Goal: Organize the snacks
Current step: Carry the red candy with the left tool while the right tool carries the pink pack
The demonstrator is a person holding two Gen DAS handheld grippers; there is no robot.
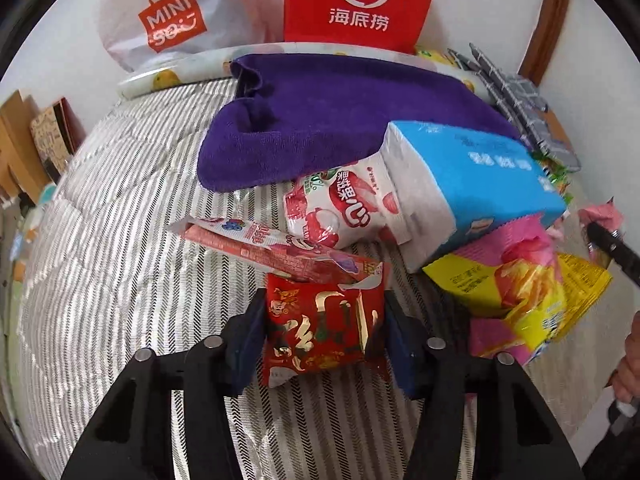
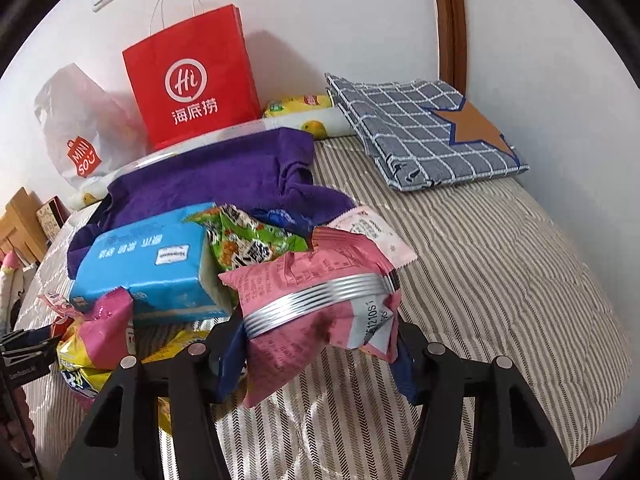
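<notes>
Snacks mostly unsorted at frame centre: left gripper (image 1: 324, 336) pinches a red packet (image 1: 320, 328), right gripper (image 2: 320, 344) clamps a pink packet (image 2: 316, 300); heap (image 1: 500, 280) remains

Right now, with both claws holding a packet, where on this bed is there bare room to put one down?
Bare striped bedspread lies in front of the checked cloth, right of the pink packet. More lies left of the red packet, below the purple towel. It is crowded around the blue tissue pack, where snack bags pile up.
</notes>
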